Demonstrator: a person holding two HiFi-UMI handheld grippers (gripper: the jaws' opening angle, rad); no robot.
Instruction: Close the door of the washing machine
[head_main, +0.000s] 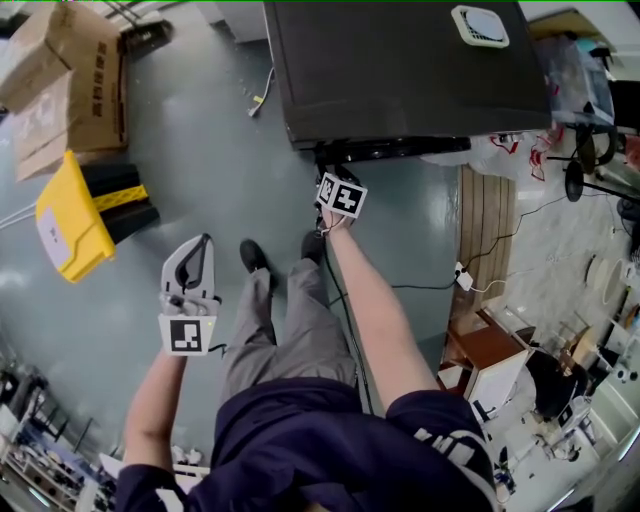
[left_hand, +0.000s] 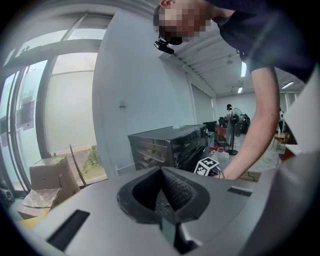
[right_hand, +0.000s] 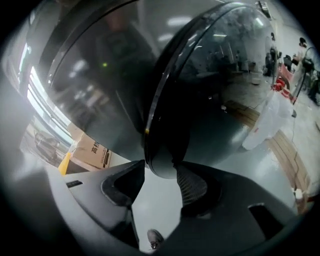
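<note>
Down at the front of the washing machine (head_main: 400, 70), that's where it's all happening. Big dark box, top of the head view, and the person is bent over just in front of it, right arm stretched to its face.

The door (right_hand: 210, 85), a round dome of dark glass, stands out from the machine's front, ajar. The right gripper view catches it nearly edge-on, its rim (right_hand: 149, 115) running down as one curved line. So, not closed yet.

Right tongs (right_hand: 160, 169) are at the low end of that rim, set partway apart with the door's edge caught between them. There's a tip on each side, and it reads as a pinch on the edge.

Left tongs (left_hand: 161, 172) hang well back from the machine, out over the floor on the person's left. They're pressed together with nothing in them, so they have no part in this for now.

My call is that the hold is made and the swing is to come. The next move asks the right hand to carry that edge round in an arc toward the machine's front, following the hinge instead of shoving straight in. The wrist should turn with the door. After that, a firm press home until the latch catches. The thing to watch is that glossy rim, which looks slippery enough to escape the tips mid-swing.
</note>
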